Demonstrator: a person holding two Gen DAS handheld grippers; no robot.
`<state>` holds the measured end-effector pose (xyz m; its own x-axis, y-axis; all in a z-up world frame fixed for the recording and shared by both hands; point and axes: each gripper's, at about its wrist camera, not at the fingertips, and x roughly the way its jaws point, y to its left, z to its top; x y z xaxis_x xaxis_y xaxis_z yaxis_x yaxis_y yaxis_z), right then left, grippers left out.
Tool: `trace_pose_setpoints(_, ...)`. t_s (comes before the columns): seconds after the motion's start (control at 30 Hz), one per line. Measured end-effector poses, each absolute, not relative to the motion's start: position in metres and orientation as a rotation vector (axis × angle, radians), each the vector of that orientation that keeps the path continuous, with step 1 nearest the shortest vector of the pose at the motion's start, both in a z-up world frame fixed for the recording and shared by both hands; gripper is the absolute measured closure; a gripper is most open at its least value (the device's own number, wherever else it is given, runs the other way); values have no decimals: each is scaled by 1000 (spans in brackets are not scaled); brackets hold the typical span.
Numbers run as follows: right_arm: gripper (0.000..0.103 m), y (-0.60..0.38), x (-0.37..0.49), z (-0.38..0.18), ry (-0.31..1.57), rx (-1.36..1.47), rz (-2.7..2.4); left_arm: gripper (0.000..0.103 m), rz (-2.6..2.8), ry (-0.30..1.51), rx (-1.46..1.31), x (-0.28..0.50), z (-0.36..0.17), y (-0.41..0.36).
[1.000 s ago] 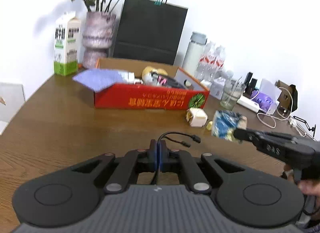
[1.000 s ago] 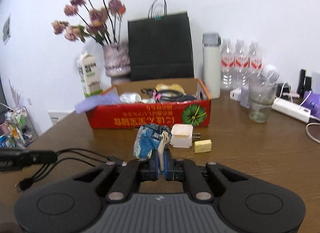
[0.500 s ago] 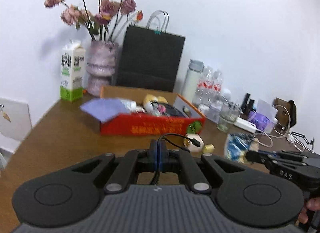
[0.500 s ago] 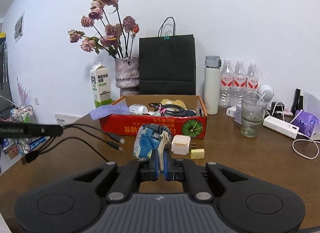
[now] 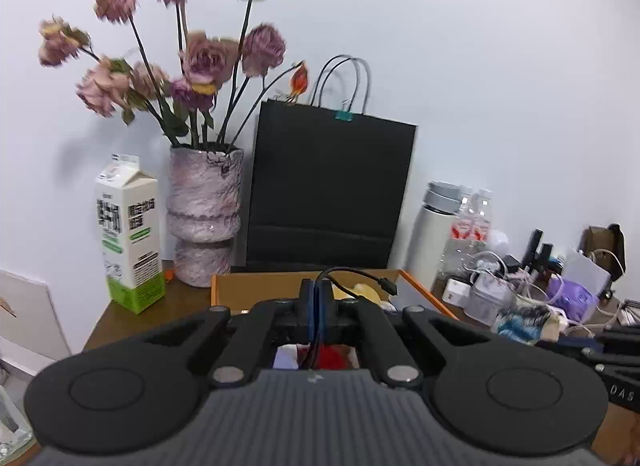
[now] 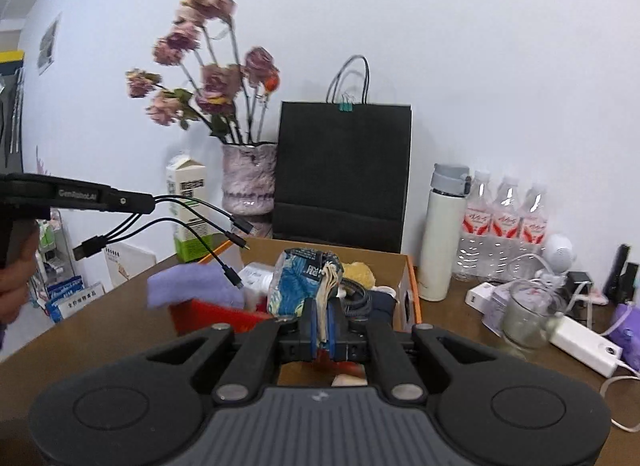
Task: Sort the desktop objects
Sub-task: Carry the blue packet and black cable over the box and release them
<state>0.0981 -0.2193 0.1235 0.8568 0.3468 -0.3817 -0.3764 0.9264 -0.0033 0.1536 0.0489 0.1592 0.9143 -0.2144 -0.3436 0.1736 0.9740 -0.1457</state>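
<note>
My left gripper is shut on a black multi-plug cable, held in the air over the red cardboard box. From the right wrist view the same left gripper comes in at the left, and the cable fans out with several plugs hanging above the box's left end. My right gripper is shut on a blue patterned packet, raised just in front of the box. The packet also shows at the right of the left wrist view. A purple cloth drapes over the box's near left corner.
Behind the box stand a milk carton, a vase of dried roses, a black paper bag, a white flask and water bottles. A glass, a white power strip and tangled chargers crowd the table's right side.
Both grippers have risen and moved forward toward the box. The cable now hangs over the box and the packet sits at its front edge; the white plug and yellow block have dropped out of sight.
</note>
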Motion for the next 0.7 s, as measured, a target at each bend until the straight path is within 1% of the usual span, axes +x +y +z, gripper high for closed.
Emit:
trace_pose_setpoints(0.17, 98, -214, 176, 117, 493, -24, 410, 100, -145, 461, -143, 225, 143, 51)
trace_pose_setpoints(0.33, 98, -204, 259, 96, 652, -22, 349, 100, -104, 676, -143, 295, 89, 53)
trace_pose_setpoints(0.43, 98, -196, 293, 78, 720, -39, 323, 99, -65, 734, -134, 316, 66, 55)
trace_pose_setpoints(0.47, 98, -193, 302, 73, 737, -51, 324, 96, -60, 752, -123, 320, 62, 54)
trace_pose_setpoints(0.5, 97, -190, 310, 68, 752, -64, 322, 90, -49, 765, -108, 323, 59, 54)
trace_pose_setpoints(0.53, 95, -187, 319, 64, 768, -70, 314, 66, -42, 767, -91, 322, 59, 54)
trace_pose_setpoints(0.57, 89, -185, 324, 61, 771, -76, 303, 40, -29, 764, -64, 318, 60, 53)
trace_pose_setpoints(0.6, 83, -185, 329, 59, 768, -80, 289, 34, -71, 749, -63, 314, 64, 54)
trace_pose_setpoints(0.63, 78, -185, 335, 57, 775, -81, 275, 25, -89, 744, -59, 308, 67, 54)
trace_pose_setpoints(0.67, 72, -185, 339, 56, 788, -80, 270, 18, -105, 741, -51, 303, 71, 54)
trace_pose_setpoints(0.7, 72, -186, 343, 54, 798, -74, 276, 14, -92, 734, -29, 298, 76, 54)
